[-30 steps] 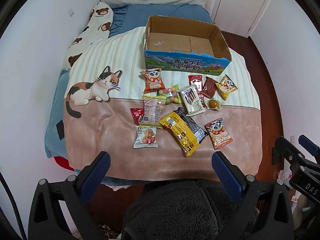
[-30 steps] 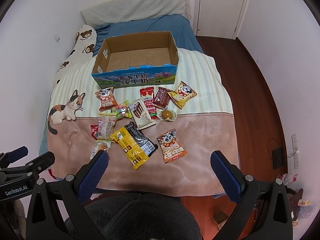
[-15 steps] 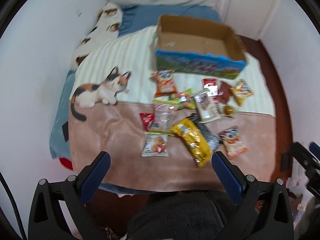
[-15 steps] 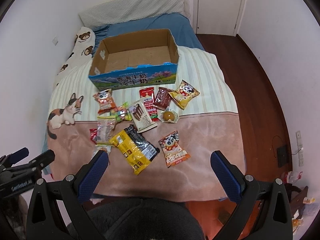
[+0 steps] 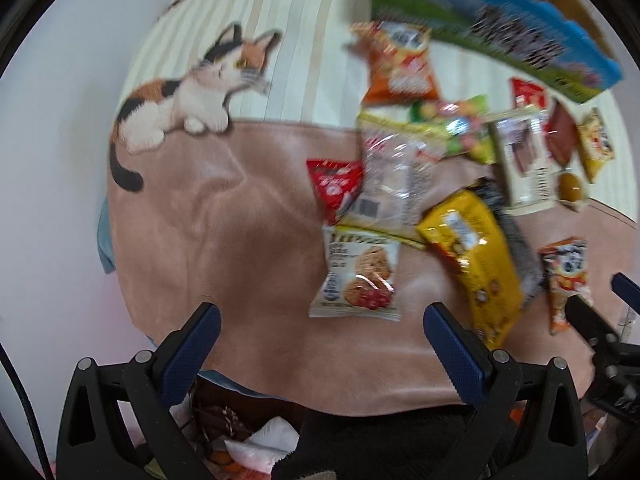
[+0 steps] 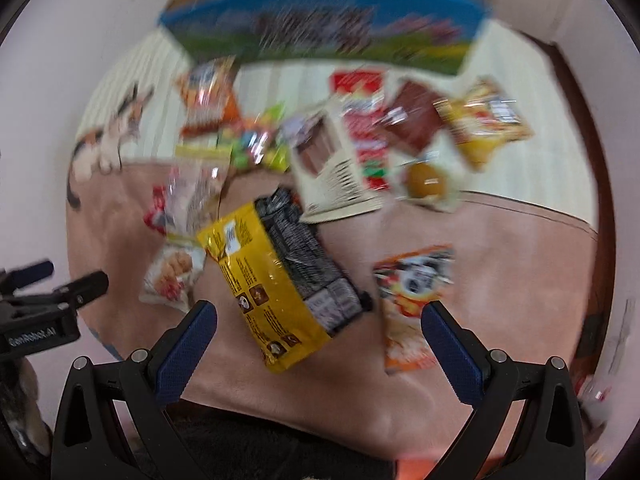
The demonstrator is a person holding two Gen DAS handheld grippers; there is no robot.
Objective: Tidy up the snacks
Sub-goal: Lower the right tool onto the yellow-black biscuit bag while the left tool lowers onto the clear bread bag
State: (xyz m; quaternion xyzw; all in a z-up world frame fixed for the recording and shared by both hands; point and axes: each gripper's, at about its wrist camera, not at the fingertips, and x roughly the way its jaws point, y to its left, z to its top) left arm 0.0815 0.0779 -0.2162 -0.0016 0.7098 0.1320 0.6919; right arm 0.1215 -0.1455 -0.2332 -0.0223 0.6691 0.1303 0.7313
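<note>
Both grippers, left gripper (image 5: 320, 326) and right gripper (image 6: 318, 322), are held wide apart and empty above the blanket's (image 5: 248, 240) near edge.

White walls (image 5: 52, 168) — cat-print blanket (image 5: 240, 240)

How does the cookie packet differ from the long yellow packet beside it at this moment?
The cookie packet is small, squarish and pale, with cookies pictured on it; the yellow packet is long, larger and bright yellow. The cookie packet lies straight ahead between the left gripper's open fingers; the yellow packet lies slantwise, overlapping a black packet. Both lie flat and ungripped on the blanket.
</note>
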